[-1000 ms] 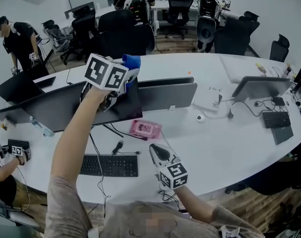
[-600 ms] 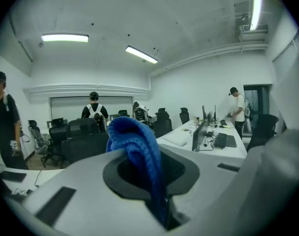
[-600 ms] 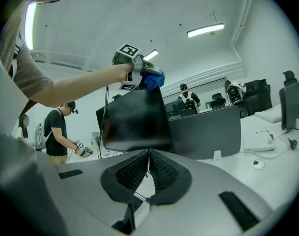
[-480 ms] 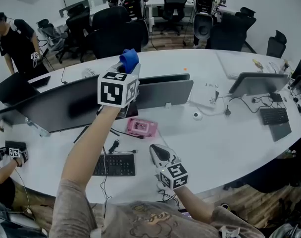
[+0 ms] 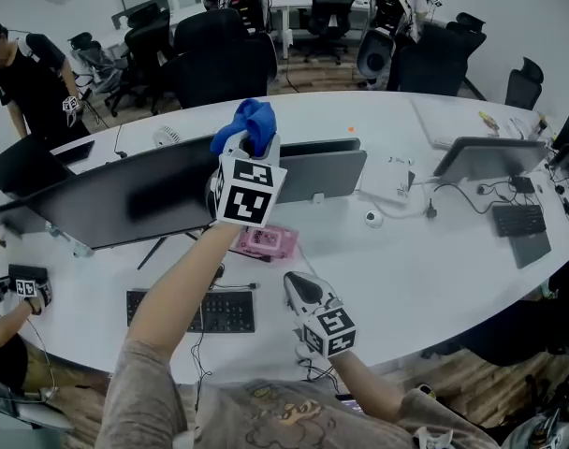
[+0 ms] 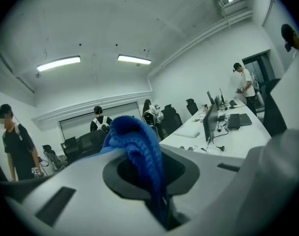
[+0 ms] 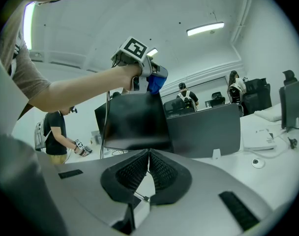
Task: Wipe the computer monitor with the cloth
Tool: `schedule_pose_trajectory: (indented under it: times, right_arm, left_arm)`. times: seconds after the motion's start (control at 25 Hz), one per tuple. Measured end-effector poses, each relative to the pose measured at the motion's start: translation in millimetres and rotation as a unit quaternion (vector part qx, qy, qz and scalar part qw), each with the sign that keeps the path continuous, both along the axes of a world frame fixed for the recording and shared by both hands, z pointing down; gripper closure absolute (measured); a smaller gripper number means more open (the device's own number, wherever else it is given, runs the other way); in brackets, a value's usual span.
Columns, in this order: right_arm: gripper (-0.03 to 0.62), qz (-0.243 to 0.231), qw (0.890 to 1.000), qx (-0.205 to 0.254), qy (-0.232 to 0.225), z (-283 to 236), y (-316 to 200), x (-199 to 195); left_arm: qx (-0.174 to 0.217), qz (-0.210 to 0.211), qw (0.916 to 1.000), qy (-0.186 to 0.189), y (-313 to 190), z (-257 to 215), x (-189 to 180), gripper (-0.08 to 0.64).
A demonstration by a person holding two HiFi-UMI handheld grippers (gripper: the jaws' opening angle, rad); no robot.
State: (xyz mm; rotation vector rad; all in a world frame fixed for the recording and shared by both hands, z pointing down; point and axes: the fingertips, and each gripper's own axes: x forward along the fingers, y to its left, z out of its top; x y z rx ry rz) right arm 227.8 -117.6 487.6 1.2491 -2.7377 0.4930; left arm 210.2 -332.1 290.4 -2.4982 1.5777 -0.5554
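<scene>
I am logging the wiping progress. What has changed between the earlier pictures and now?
The left gripper, shut on the blue cloth, moved rightward along the upper edge of the monitor. The right gripper stayed shut and empty; the pink packet did not move.

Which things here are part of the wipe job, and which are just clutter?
Job:
cloth, clamped in the left gripper jaws
monitor

Clutter:
pink packet
keyboard
second monitor
</scene>
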Motion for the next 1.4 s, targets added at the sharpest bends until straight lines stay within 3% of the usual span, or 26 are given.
schedule_pose_trajectory:
  times: [0.6, 1.4]
  right_arm:
    - [0.569, 0.005, 1.000, -0.017, 0.009, 14.0, 0.1, -0.1]
    - [0.569, -0.001, 0.999, -0.031, 0.029, 37.0, -25.2, -7.7]
  left_arm:
    - [-0.029, -0.045, 0.9978, 0.038, 0.4, 60.5, -11.6, 0.512]
    - [-0.091, -0.077, 0.9920, 0.040, 8.1, 192.9, -29.6, 0.512]
